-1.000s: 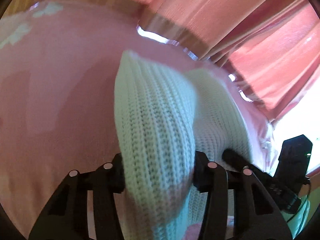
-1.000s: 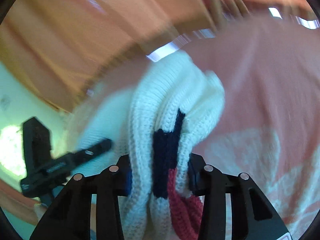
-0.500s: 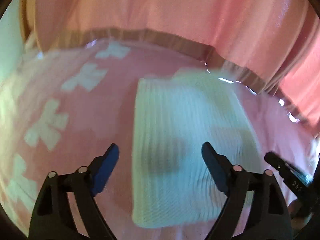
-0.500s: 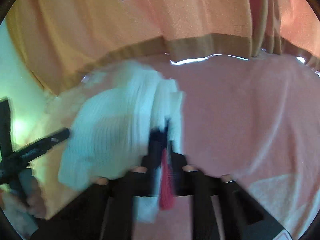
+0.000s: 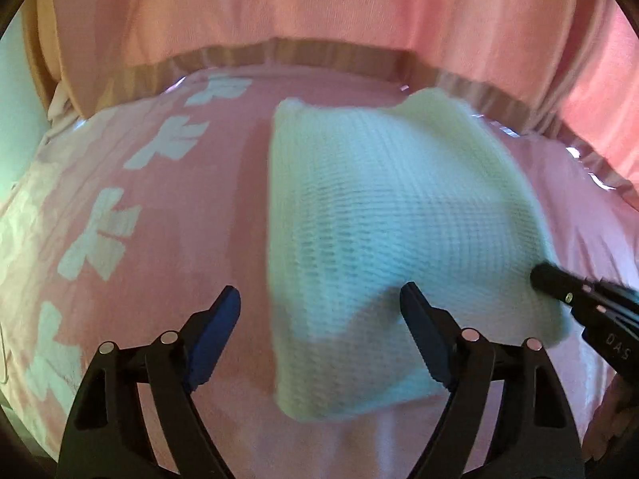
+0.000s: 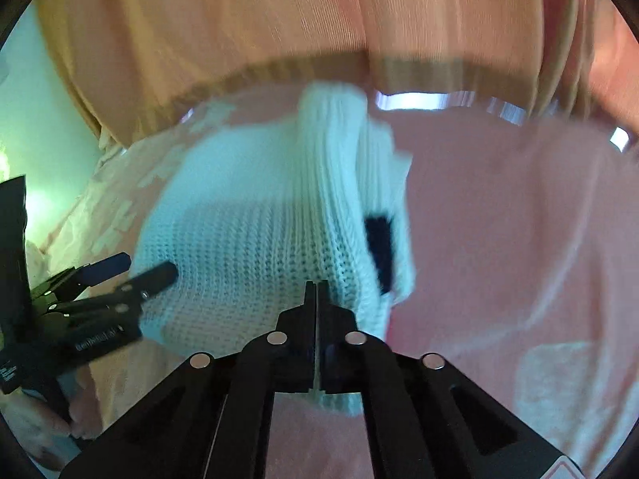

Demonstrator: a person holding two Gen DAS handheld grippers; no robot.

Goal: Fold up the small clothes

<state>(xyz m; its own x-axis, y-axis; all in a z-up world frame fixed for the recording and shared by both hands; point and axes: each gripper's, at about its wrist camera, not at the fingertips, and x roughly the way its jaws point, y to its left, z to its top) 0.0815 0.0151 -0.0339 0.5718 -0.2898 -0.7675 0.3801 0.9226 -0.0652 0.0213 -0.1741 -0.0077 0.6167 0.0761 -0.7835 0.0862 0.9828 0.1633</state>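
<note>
A white knit sweater (image 5: 399,207) lies folded on the pink bedsheet (image 5: 139,199). My left gripper (image 5: 321,299) hovers open over its near left corner, blue pads wide apart and touching nothing. In the right wrist view the sweater (image 6: 239,247) shows a thick fold ridge and a navy patch (image 6: 379,243) on its right side. My right gripper (image 6: 316,289) is shut just in front of the sweater's near edge, with no cloth visible between its fingers. The right gripper (image 5: 551,275) also shows at the sweater's right edge in the left wrist view, and the open left gripper (image 6: 139,267) at its left edge.
The sheet carries white bow prints (image 5: 100,247) on the left. Pink-orange curtains (image 5: 319,0) with a brown hem hang along the far edge of the bed. A person's hand (image 6: 40,431) holds the left gripper's handle at the lower left.
A second ago both grippers pinched the raised sweater. It now lies folded on the sheet, the left jaws have opened wide, and the right jaws have closed without cloth.
</note>
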